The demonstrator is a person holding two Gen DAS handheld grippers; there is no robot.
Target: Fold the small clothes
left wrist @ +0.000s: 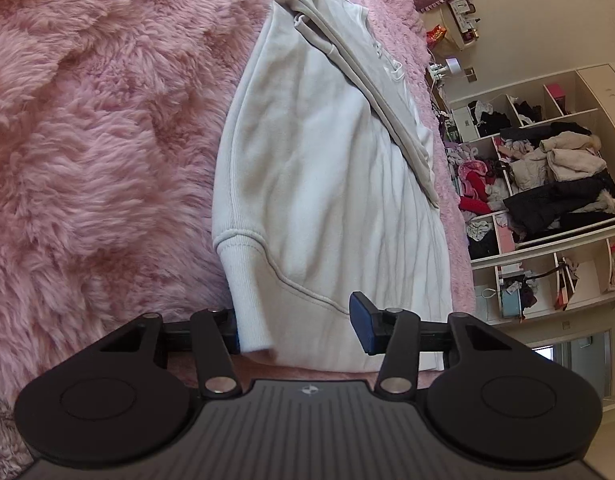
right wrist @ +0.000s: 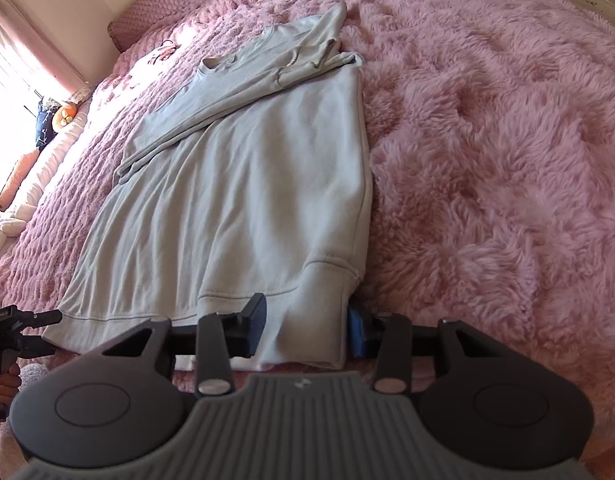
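Observation:
A pale grey sweatshirt (left wrist: 315,168) (right wrist: 247,184) lies flat on a fluffy pink blanket (left wrist: 87,140) (right wrist: 487,140), one sleeve (left wrist: 371,92) (right wrist: 235,92) folded across its upper part. My left gripper (left wrist: 299,328) is down at one corner of the ribbed hem (left wrist: 247,300). Cloth lies between its spread fingers, with no pinch showing. My right gripper (right wrist: 307,332) straddles the other hem corner (right wrist: 323,300) the same way, cloth filling the gap between its fingers, not gathered. In the right wrist view the left gripper (right wrist: 11,332) shows at the left edge, held by a hand (right wrist: 3,384).
Open white shelves (left wrist: 547,168) stuffed with clothes stand beyond the bed's edge. A quilted pink pillow (right wrist: 167,4) lies at the head of the bed. Soft toys (right wrist: 11,216) sit beside a bright curtained window (right wrist: 27,40). Fluffy blanket spreads wide on both sides of the sweatshirt.

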